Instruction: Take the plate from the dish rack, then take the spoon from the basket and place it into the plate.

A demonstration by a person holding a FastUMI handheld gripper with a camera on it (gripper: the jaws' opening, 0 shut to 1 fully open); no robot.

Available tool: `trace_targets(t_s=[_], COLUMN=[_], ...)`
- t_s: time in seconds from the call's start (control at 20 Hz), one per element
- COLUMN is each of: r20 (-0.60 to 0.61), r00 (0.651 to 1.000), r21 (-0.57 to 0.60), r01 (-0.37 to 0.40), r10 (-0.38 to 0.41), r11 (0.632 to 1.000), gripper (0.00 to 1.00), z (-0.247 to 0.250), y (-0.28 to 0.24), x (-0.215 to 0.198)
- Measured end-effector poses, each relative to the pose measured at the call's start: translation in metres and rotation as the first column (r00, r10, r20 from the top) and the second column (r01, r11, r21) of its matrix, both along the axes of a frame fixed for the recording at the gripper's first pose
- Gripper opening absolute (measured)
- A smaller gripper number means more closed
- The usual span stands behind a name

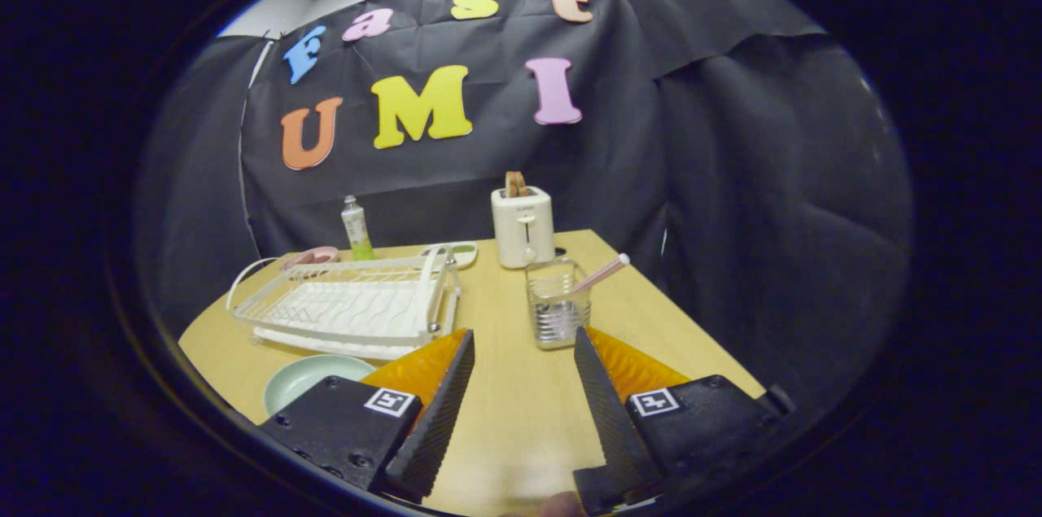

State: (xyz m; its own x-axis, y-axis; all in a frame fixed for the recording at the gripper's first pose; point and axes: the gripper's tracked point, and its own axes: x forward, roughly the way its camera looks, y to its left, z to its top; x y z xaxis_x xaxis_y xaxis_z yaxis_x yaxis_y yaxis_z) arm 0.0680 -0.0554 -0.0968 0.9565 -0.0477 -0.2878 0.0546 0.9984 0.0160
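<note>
With my gripper (521, 387) spread wide and holding nothing above the table (521, 419), I see the spoon (600, 273) just ahead in the basket (557, 304), handle leaning up to the right, while the plate (305, 378) lies beside my left finger.

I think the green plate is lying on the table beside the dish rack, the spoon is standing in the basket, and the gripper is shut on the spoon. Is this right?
Not quite. The gripper view shows the gripper open, its fingers apart over bare table and holding nothing. The rest holds: the green plate lies beside the dish rack, and the spoon stands in the basket, just ahead of the fingers.
</note>
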Motion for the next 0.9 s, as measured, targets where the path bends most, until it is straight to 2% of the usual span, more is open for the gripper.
trace_targets(t_s=[0.25, 0.65, 0.75, 0.85, 0.9], r20=[0.047, 0.026, 0.013, 0.002, -0.001], r00=[0.997, 0.998, 1.0, 1.0, 1.0], r21=[0.001, 0.124, 0.161, 0.17, 0.176], r01=[0.058, 0.045, 0.014, 0.014, 0.009], r10=[-0.058, -0.049, -0.016, -0.014, -0.009], r11=[0.998, 0.991, 0.987, 0.985, 0.984], gripper=[0.82, 0.83, 0.8, 0.77, 0.73], z=[-0.006, -0.013, -0.015, -0.016, -0.016], y=[-0.042, -0.066, -0.059, -0.059, -0.058], x=[0.056, 0.118, 0.126, 0.133, 0.135])
